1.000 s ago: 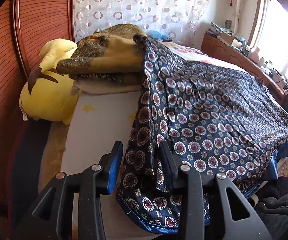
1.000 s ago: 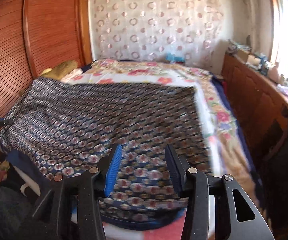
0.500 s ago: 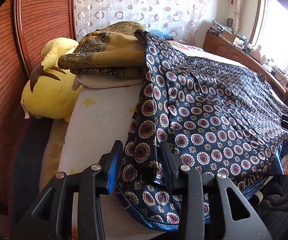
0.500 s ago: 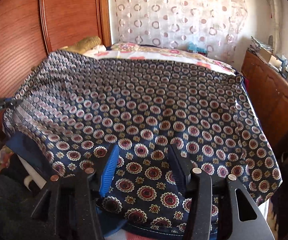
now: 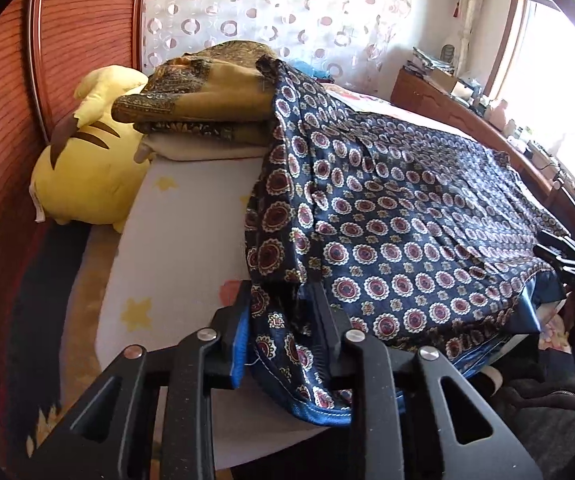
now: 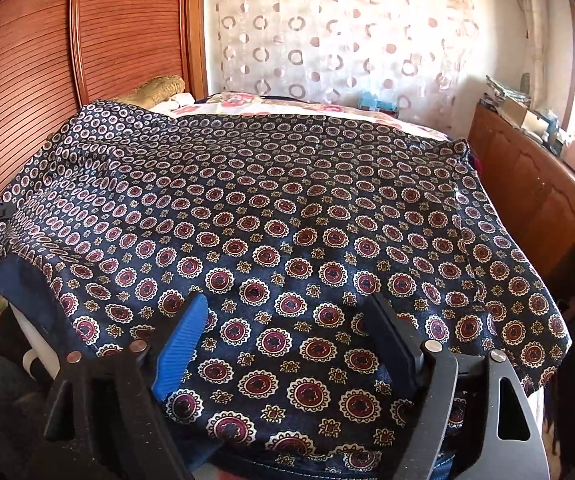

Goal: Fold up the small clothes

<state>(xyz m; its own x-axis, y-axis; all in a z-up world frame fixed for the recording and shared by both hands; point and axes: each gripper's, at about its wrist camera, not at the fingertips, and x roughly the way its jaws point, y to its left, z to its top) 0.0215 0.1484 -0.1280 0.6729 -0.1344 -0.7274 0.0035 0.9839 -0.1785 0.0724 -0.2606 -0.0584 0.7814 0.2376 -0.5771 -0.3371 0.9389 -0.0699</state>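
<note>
A navy garment [image 6: 287, 216] printed with maroon-and-cream medallions and small gold motifs; a yellow plush toy [image 5: 83, 184] with brown stripes; white bedding [image 5: 175, 248] dotted with yellow stars; a sheer curtain [image 6: 347, 40] patterned in pinkish rings; reddish-brown wood panelling [image 6: 47, 60].

home bedroom: bed [image 5: 175, 240] w/ star-print sheet, yellow plush toy [image 5: 83, 184] near left, wood headboard [image 6: 27, 80] left, patterned curtain [image 6: 347, 40] far, cluttered wooden cabinet [image 6: 535, 184] by right window.
</note>
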